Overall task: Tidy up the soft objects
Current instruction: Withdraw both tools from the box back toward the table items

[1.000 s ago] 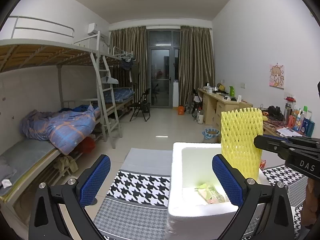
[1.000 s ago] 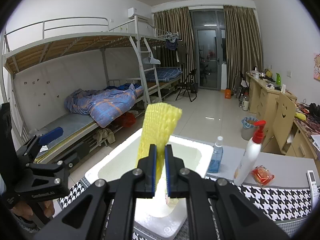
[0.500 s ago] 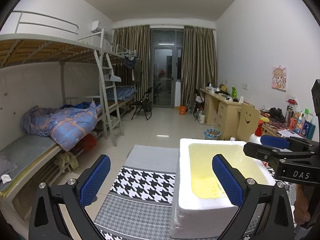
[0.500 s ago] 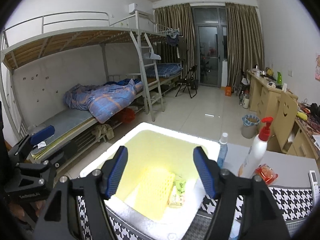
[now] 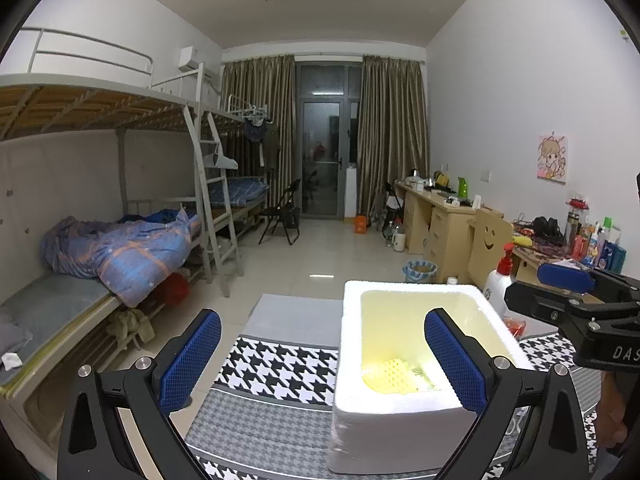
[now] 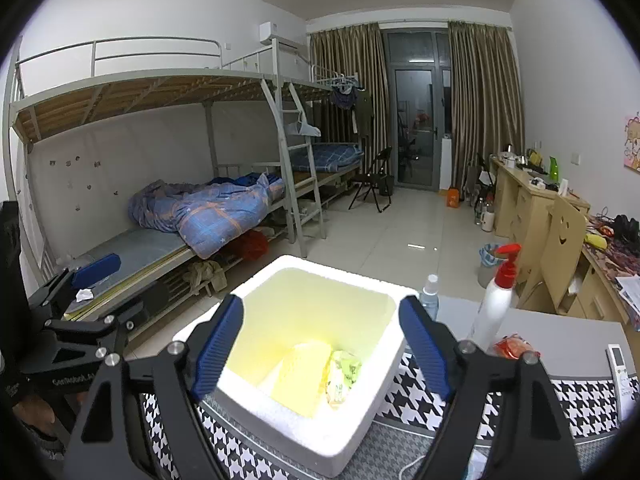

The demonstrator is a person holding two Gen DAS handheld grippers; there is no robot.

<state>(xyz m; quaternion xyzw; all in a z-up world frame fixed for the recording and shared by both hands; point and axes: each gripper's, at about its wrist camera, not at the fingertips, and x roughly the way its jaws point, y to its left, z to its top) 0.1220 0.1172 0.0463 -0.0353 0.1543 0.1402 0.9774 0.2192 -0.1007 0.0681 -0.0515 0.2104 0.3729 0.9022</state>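
Note:
A white foam box (image 6: 320, 436) stands on the houndstooth cloth. At its bottom lie a yellow foam net (image 6: 296, 376) and a green snack packet (image 6: 342, 372). My right gripper (image 6: 320, 308) hovers over the box with its jaws opening and nothing between them. In the left wrist view the box (image 5: 400, 404) sits at the lower right, and the net (image 5: 388, 372) shows inside it. My left gripper (image 5: 320, 320) is open and empty, beside the box's left wall. One right gripper finger (image 5: 564, 274) reaches in from the right.
A white pump bottle with a red top (image 6: 494, 312), a small clear bottle (image 6: 430, 292), a red packet (image 6: 514, 346) and a remote (image 6: 620, 364) stand right of the box. Bunk beds (image 6: 160, 80) line the left wall and desks the right.
My right gripper went from shut on the upright yellow net to wide open. The net dropped into the box and now lies on its bottom. The left gripper stayed put.

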